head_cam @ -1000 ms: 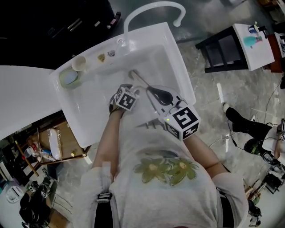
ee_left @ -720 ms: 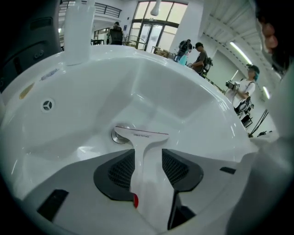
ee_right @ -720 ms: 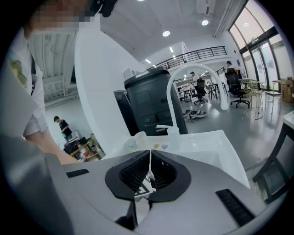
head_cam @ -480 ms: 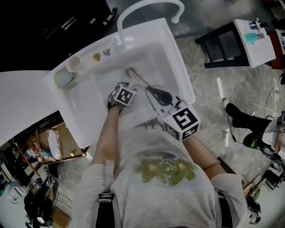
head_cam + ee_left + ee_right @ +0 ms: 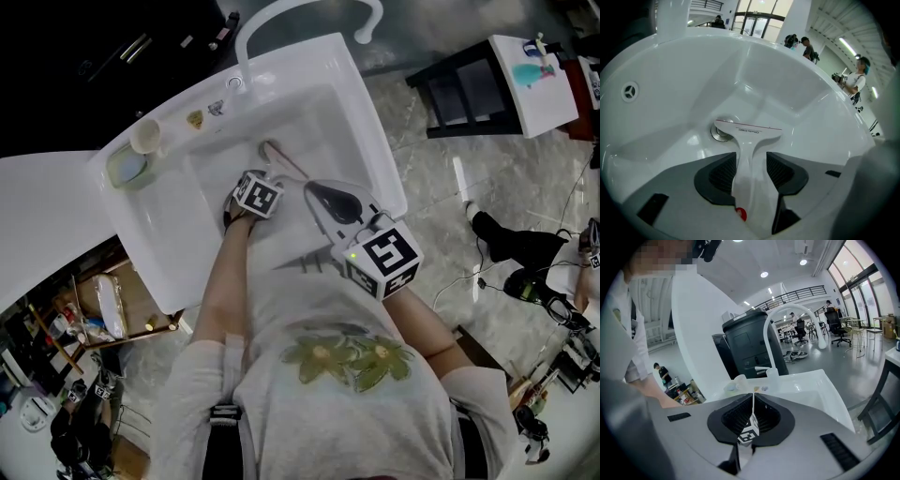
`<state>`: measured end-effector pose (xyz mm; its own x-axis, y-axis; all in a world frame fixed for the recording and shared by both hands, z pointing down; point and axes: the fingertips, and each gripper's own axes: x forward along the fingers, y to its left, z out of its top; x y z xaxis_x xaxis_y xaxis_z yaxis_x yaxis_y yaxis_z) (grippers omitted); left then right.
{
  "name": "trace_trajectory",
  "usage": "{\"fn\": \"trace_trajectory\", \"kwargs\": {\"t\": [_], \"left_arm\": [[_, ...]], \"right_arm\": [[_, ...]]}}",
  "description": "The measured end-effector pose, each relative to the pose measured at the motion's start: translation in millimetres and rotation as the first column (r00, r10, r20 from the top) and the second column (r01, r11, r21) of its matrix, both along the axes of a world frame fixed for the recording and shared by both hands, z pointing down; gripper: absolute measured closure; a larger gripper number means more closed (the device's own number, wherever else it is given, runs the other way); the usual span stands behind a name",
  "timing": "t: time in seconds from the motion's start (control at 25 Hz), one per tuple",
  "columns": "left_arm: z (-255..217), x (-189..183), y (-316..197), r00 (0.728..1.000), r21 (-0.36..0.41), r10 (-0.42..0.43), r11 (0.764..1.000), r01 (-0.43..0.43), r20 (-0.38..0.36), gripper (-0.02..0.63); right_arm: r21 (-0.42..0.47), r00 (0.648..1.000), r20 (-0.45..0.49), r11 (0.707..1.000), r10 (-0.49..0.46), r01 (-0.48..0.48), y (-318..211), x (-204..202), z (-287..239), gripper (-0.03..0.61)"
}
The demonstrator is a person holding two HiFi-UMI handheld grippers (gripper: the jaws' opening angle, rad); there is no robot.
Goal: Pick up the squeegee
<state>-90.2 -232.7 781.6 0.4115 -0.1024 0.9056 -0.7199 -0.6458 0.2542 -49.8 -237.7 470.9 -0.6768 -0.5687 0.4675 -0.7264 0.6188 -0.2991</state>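
Your left gripper [image 5: 752,171], jaws just widened, straddles the squeegee [image 5: 749,140] handle in the sink [image 5: 797,93]; right gripper [image 5: 752,416] clenched shut.

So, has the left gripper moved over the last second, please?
Yes: the left gripper sank deeper into the sink, its jaws just opening around the squeegee.

The claw [image 5: 752,397] has its jaws meeting at the tips, a marker cube [image 5: 749,431] visible through the gap beneath, the sink [image 5: 820,380] just beyond, and a cup [image 5: 740,381] left of the faucet [image 5: 770,357].
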Motion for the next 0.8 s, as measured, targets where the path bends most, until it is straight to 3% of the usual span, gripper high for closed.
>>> {"fn": "trace_trajectory", "kwargs": {"t": [0.44, 0.64, 0.8], "left_arm": [[6, 0, -7, 1.000, 0.036, -0.010, 0.999, 0.009, 0.012, 0.433], [6, -4, -11, 0.999, 0.055, -0.018, 0.998, 0.016, 0.031, 0.492], [6, -3, -11, 1.000, 0.054, -0.011, 0.998, 0.010, 0.026, 0.497]], "right_arm": [[-0.016, 0.999, 0.007, 0.999, 0.031, -0.031, 3, 9, 5, 0.554], [-0.023, 0.999, 0.006, 0.999, 0.044, -0.044, 5, 13, 6, 0.554], [-0.029, 0.999, 0.000, 0.998, 0.047, -0.047, 4, 14, 8, 0.554]]}}
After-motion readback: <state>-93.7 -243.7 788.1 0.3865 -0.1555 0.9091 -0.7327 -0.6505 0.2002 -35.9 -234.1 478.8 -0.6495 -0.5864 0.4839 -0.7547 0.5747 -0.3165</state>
